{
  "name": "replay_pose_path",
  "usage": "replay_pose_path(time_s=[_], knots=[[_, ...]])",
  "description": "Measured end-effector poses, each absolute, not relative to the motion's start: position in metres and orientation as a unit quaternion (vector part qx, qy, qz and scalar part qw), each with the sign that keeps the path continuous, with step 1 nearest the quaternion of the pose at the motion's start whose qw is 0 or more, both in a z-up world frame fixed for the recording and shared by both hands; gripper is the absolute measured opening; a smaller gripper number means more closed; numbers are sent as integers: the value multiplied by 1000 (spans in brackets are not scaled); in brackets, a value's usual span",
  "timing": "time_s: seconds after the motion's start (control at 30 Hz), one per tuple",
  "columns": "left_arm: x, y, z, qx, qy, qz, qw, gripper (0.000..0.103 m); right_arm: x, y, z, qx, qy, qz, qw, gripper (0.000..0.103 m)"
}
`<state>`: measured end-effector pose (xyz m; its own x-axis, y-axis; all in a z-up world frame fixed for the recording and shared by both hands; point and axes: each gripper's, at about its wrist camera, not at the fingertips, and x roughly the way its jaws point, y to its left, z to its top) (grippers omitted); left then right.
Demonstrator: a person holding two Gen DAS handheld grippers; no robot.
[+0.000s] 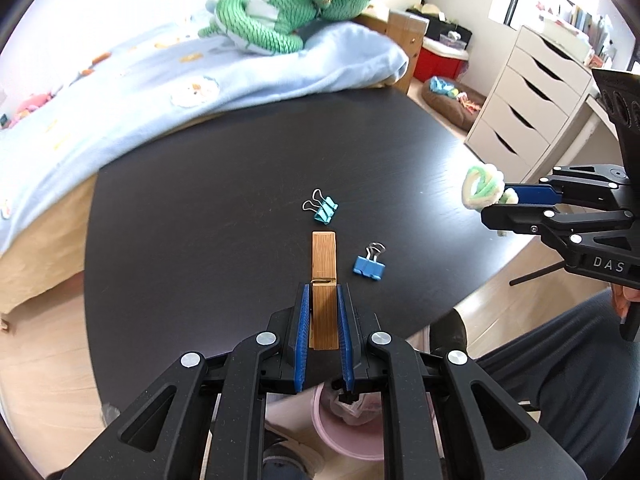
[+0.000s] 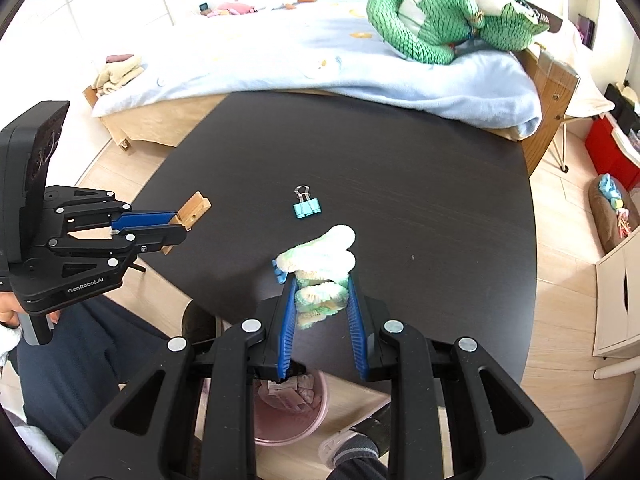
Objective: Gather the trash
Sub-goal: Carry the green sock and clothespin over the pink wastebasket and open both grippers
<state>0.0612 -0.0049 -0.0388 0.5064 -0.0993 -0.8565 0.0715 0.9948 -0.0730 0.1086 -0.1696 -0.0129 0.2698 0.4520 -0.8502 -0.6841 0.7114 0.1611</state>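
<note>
My left gripper [image 1: 323, 289] is shut on a wooden clothespin [image 1: 324, 268] and holds it above the near edge of the black table [image 1: 200, 200]; both also show in the right wrist view [image 2: 176, 224], the clothespin [image 2: 194, 208] sticking out past the fingers. My right gripper [image 2: 323, 280] is shut on a fuzzy white, green and yellow twisted bundle [image 2: 320, 268], seen from the side in the left wrist view [image 1: 482, 188]. A pink bin [image 2: 292, 420] with crumpled trash stands on the floor below both grippers, also in the left wrist view [image 1: 344, 424].
Two teal binder clips [image 1: 322, 208] and a blue binder clip [image 1: 369, 266] lie on the table. A bed with a light blue blanket [image 1: 160, 92] and a green plush toy [image 1: 280, 16] borders the far side. White drawers [image 1: 528, 96] stand at right. The person's legs [image 1: 560, 380] are near the bin.
</note>
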Motion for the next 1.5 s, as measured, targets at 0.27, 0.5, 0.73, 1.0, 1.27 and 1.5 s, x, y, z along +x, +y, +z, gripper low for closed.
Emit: replay_pose_path(time_s=[0.27, 0.5, 0.73, 1.0, 1.27, 1.5], knots=[[22, -15, -24, -12, 474, -49, 879, 14, 66, -179, 9, -121, 462, 371, 796, 24], [-7, -27, -20, -9, 467, -54, 883, 14, 30, -192, 10, -118, 461, 380, 793, 24], [-31, -30, -20, -27, 462, -58, 885, 14, 1, -203, 5, -113, 469, 385, 787, 24], [-50, -32, -24, -36, 463, -59, 883, 14, -19, -198, -8, -118, 483, 398, 771, 24], [-54, -26, -21, -44, 458, -56, 886, 14, -19, -184, -12, -121, 486, 412, 761, 24], [-55, -25, -21, -45, 458, -57, 886, 14, -17, -184, -11, -116, 480, 414, 764, 69]])
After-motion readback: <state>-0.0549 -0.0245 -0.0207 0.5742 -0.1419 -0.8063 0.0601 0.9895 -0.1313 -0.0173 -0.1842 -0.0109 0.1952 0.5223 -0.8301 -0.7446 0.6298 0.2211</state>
